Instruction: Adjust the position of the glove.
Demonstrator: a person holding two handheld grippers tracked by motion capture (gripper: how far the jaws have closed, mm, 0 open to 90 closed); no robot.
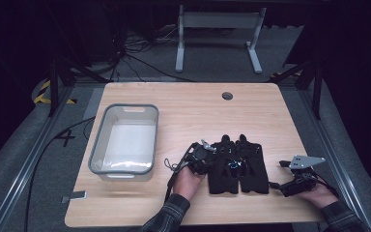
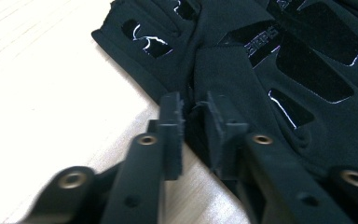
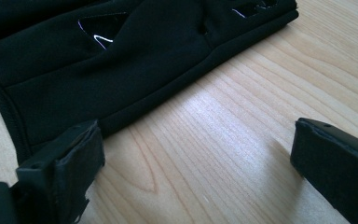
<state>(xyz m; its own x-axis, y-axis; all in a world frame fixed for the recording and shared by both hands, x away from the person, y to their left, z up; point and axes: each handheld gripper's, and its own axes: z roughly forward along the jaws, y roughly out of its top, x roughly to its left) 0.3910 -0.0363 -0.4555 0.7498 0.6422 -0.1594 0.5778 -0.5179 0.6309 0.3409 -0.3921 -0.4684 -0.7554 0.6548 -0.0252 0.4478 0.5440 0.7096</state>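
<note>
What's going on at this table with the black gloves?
A person sits at a wooden table with a hand-held tool in each hand. A pair of black gloves lies flat side by side in front of them. The left tongs have pinched a fold of fabric at the edge of the nearer glove. The right tongs rest open on the table beside the other glove, touching nothing. A grey plastic bin stands on the left of the table.

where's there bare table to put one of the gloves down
Free: the far half of the table beyond the gloves, and the front strip below the grey bin. Crowded: front right, where the left gripper and right gripper flank the gloves.
</note>
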